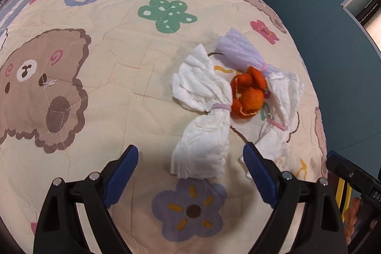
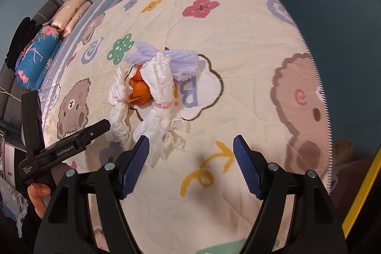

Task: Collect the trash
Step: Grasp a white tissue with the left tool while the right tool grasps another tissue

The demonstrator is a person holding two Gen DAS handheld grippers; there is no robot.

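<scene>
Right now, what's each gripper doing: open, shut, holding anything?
Left gripper: open, empty, the near end of a white tissue bundle between its fingers, ungripped.
Right gripper: open, empty, above the quilt.

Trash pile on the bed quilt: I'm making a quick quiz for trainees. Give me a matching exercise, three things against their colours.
Things:
1. peel
2. yarn bundle
3. tissue bundle

Colours:
A. white
B. orange
C. pale purple

Pairs: 1-B, 2-C, 3-A
</scene>
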